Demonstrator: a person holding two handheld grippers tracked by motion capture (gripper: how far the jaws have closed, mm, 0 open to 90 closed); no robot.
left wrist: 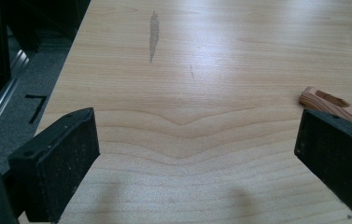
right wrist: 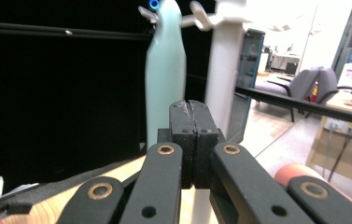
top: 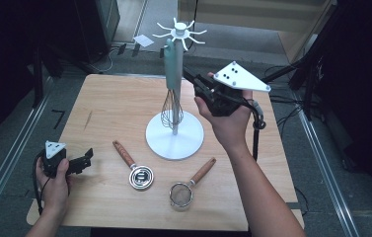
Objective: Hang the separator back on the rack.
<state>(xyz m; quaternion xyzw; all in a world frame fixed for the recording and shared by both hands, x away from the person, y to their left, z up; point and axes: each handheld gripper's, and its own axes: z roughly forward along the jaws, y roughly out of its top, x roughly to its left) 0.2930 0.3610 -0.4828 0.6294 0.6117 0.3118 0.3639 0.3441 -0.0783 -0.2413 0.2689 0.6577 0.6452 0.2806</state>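
Observation:
A white hook stand (top: pixel 175 136) rises from the table's middle. A whisk (top: pixel 172 74) with a pale green handle hangs from one of its hooks. My right gripper (top: pixel 189 75) is raised just right of that handle, its jaws pressed together with nothing between them; in the right gripper view the shut right gripper (right wrist: pixel 193 108) sits close before the green handle (right wrist: pixel 165 70) and the white post (right wrist: pixel 224 70). My left gripper (top: pixel 87 155) rests low at the table's left edge, and my left gripper (left wrist: pixel 197 140) stands wide open over bare wood.
A wood-handled measuring cup (top: pixel 136 170) lies left of the stand's base, its handle tip (left wrist: pixel 325 100) by my left gripper's right jaw. A small wood-handled strainer (top: pixel 186 190) lies near the front edge. Dark floor and metal rails surround the table (top: pixel 104 108).

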